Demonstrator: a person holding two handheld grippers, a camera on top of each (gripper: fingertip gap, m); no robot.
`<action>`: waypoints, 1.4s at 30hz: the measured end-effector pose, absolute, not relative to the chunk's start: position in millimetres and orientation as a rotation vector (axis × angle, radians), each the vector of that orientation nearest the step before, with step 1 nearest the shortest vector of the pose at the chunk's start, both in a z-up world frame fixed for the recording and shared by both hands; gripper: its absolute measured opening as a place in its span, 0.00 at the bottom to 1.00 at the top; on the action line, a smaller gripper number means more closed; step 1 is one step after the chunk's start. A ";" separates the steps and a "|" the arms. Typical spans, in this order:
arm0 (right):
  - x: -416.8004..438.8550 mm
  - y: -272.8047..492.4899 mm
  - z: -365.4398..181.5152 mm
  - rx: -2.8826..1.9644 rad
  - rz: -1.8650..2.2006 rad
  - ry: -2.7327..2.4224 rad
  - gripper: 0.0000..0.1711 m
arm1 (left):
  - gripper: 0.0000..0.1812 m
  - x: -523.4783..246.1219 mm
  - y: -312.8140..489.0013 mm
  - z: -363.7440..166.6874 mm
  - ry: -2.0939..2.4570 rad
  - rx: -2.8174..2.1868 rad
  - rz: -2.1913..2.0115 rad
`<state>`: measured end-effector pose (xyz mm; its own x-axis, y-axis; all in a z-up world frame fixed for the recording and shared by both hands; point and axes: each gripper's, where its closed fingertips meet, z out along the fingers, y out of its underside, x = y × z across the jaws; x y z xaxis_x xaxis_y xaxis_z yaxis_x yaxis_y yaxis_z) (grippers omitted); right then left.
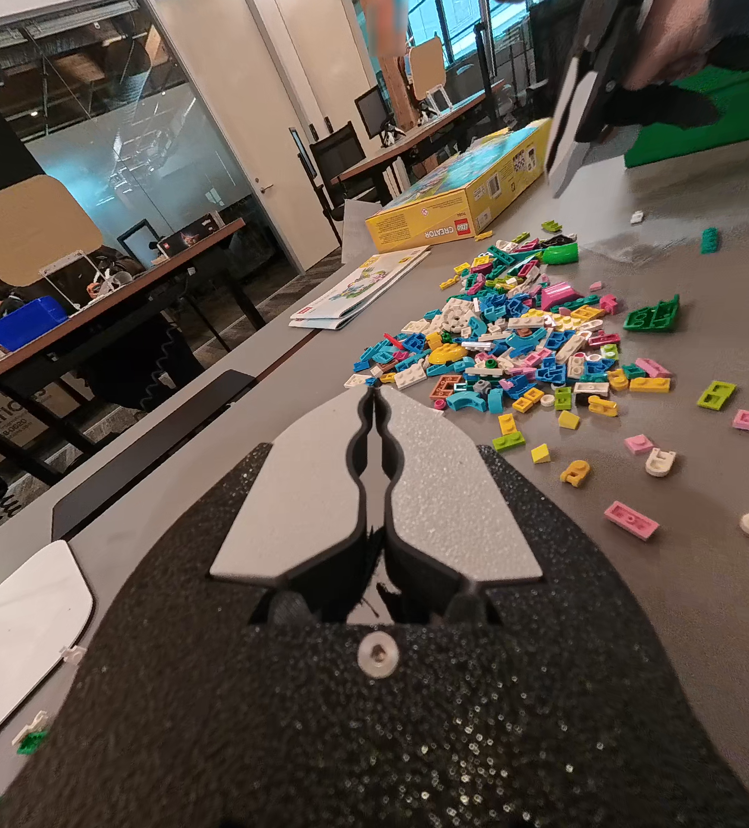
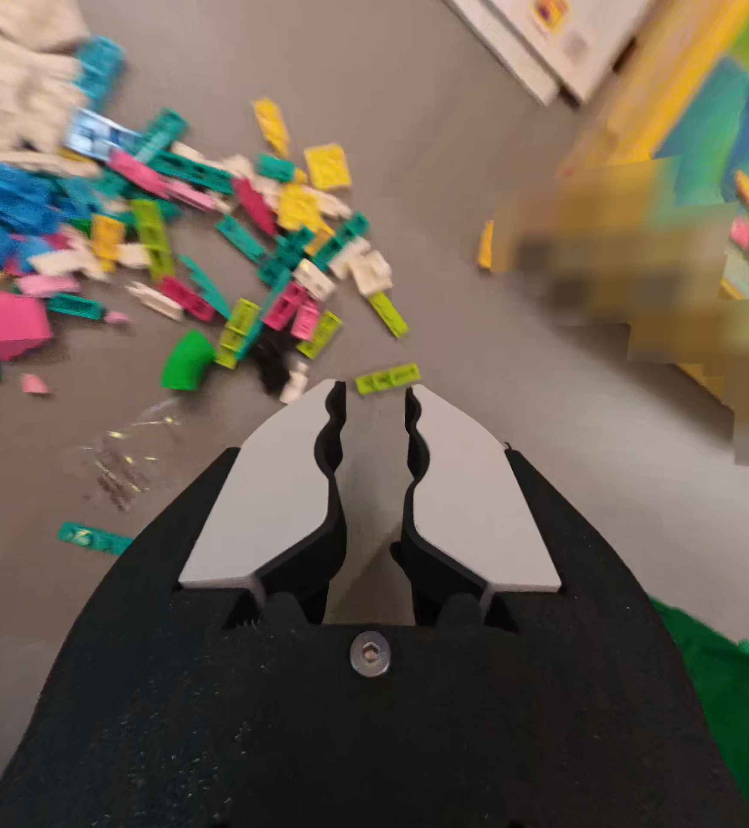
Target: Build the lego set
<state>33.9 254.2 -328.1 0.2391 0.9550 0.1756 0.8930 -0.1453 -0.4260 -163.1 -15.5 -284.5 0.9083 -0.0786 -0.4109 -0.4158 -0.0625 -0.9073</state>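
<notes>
Blur worried us — our right gripper (image 2: pixel 374 392), fingers parted and empty, neared a lime plate (image 2: pixel 388 377); left gripper (image 1: pixel 374 394) sat pinched closed, empty. Misjudged, we'd knock it.

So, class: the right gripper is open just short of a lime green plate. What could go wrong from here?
1. The right gripper is open beside the lime plate, which lies flat on the table; the fingers may slide over it rather than grip it.
2. The brick pile lies close by, so a sweep could scatter pieces.
3. The clear plastic bag might snag.
</notes>
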 end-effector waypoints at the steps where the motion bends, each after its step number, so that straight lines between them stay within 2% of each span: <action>1: 43.5 261.2 -330.6 -2.122 0.169 -1.644 0.14 | 0.00 -163.1 -15.6 -284.3 0.389 -1.621 0.287; 11: 60.6 272.9 -339.2 -2.194 0.124 -1.578 0.09 | 0.00 -162.7 -15.4 -284.6 0.393 -1.622 0.287; 42: 27.0 250.8 -342.0 -2.086 0.192 -1.732 0.08 | 0.00 -163.0 -15.6 -284.5 0.398 -1.620 0.285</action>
